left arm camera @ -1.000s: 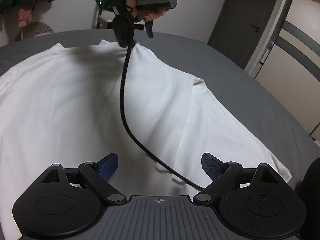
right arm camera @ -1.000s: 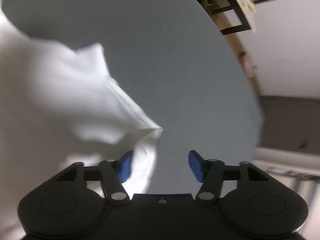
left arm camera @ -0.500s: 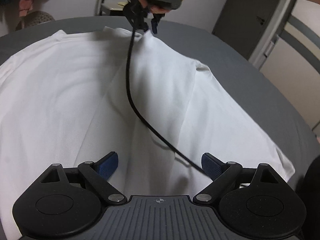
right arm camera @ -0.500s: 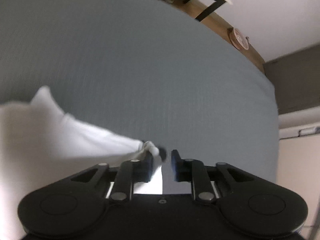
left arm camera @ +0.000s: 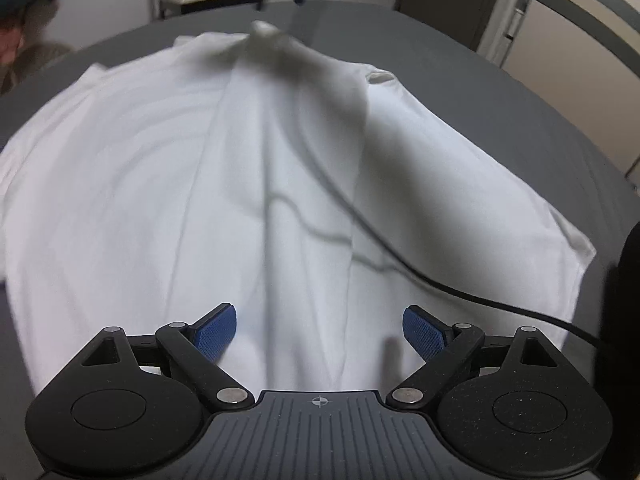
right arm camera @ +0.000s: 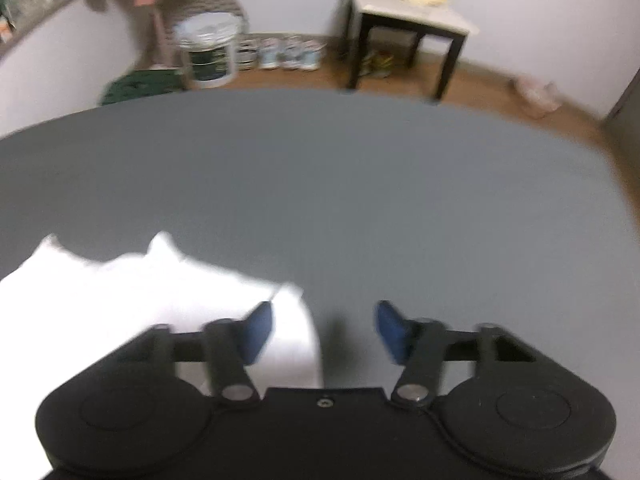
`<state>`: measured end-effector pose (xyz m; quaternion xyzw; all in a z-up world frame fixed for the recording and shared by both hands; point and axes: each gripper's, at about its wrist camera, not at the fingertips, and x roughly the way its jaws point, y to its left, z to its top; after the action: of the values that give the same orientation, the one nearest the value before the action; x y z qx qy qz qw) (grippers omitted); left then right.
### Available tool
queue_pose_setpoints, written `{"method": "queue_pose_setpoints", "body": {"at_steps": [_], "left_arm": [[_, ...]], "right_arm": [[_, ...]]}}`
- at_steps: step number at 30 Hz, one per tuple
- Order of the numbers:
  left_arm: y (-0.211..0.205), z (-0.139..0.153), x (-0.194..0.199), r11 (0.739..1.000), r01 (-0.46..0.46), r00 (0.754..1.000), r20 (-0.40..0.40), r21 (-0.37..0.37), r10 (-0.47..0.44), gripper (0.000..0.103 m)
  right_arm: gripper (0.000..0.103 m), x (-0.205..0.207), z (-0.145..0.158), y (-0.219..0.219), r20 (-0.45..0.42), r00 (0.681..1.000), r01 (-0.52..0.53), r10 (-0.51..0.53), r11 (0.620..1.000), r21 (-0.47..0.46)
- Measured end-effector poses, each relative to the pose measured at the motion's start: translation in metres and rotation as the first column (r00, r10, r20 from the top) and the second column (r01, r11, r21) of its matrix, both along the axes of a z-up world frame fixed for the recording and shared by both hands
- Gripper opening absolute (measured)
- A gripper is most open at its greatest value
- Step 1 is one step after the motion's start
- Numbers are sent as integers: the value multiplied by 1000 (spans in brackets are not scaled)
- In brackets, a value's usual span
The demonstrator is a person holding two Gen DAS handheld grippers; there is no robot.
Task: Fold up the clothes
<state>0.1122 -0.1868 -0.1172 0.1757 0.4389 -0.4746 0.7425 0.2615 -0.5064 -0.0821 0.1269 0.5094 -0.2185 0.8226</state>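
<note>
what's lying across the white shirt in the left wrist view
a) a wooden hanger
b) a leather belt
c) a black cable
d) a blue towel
c, a thin black cable trails over the spread white shirt toward the right edge of the view.

Black-legged side table [right arm camera: 404, 20], white bucket [right arm camera: 208, 60]

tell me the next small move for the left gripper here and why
Probably lower the left gripper and close on the near hem of the white shirt. Its jaws are open and empty just above the cloth, and the right gripper is also open, so nothing holds the shirt. The black cable lies across it.
</note>
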Motion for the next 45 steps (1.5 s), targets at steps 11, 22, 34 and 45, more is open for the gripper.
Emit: {"method": "queue_pose_setpoints", "body": {"at_steps": [11, 22, 34, 45], "left_arm": [[69, 17, 18, 975, -178, 983, 65, 131, 171, 91], [128, 40, 44, 935, -352, 932, -103, -46, 346, 90], [97, 16, 19, 956, -249, 961, -81, 153, 264, 48], [93, 11, 9, 956, -235, 968, -45, 173, 246, 4]], "right_arm": [[51, -74, -35, 19, 227, 971, 104, -77, 989, -109], [51, -228, 7, 266, 232, 716, -683, 658, 730, 40], [45, -301, -38, 428, 147, 612, -701, 777, 619, -353], [10, -283, -73, 443, 11, 499, -745, 867, 435, -506]]}}
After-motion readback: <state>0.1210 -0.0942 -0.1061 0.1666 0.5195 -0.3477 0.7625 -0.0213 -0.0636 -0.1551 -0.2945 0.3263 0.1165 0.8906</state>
